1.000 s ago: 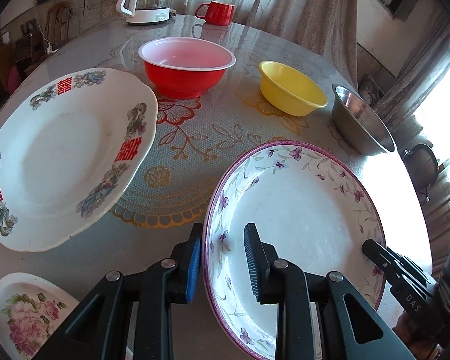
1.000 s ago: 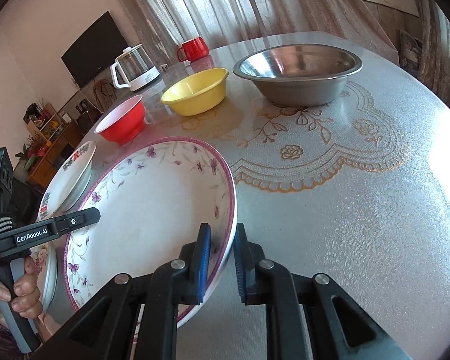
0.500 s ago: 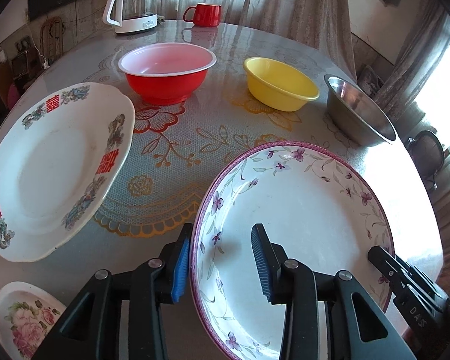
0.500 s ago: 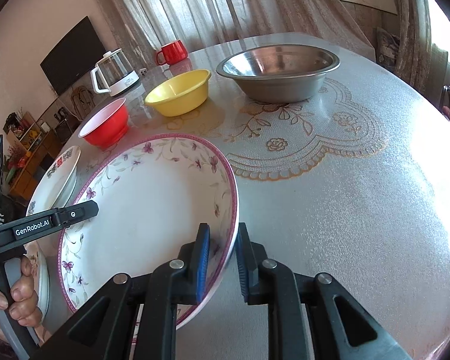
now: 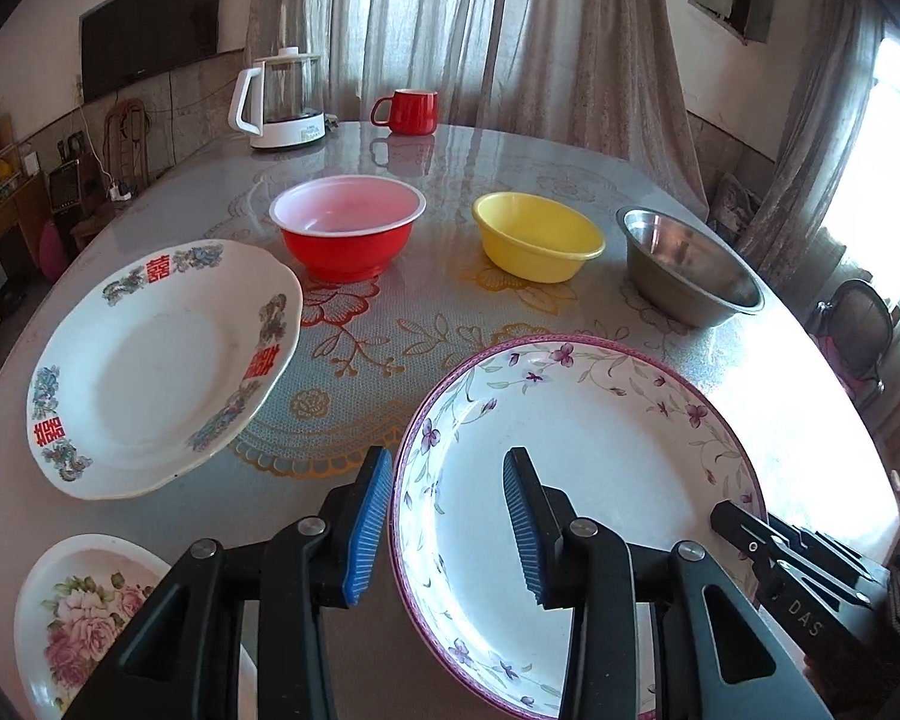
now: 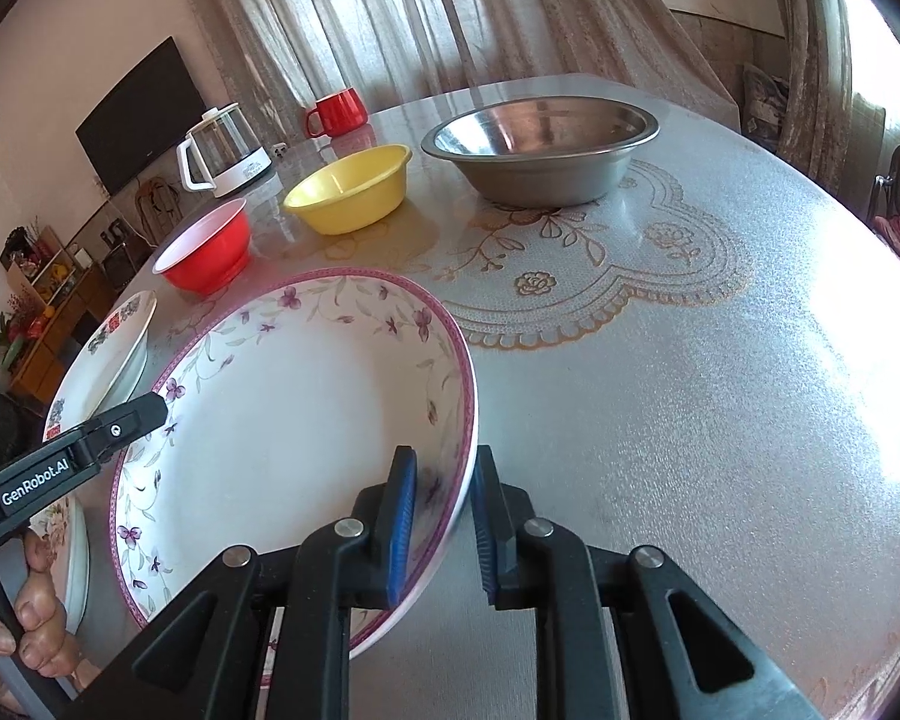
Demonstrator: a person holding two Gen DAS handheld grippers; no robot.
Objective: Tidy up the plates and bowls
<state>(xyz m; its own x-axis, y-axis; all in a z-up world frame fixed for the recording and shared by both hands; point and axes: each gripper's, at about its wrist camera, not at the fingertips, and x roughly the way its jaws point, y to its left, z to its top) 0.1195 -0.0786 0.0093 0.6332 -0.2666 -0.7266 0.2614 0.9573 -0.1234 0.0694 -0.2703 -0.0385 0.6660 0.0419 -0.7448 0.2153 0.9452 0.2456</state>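
Left gripper (image 5: 446,531): jaws spread wide, straddling the near-left rim of the purple-rimmed white plate with violet flower sprigs (image 5: 600,468); neither blue pad clearly touches it.
Right gripper (image 6: 440,525): jaws narrowed around the same plate's right rim, one pad inside, one outside; whether they press it I cannot tell.
Violet-flower plate: on the round grey patterned table (image 6: 720,360), near edge, at 5 o'clock in the left view.
Small white rose-printed plate (image 5: 84,606): at 7 o'clock, nearest the left edge.
Large white plate with red characters (image 5: 156,372): at 9 o'clock, apart from the others.
Red plastic bowl (image 5: 348,228), yellow plastic bowl (image 5: 537,237), steel bowl (image 5: 687,267): a row beyond, left to right.
White-and-glass kettle (image 5: 282,102), red mug (image 5: 411,111): far edge, 12 o'clock.
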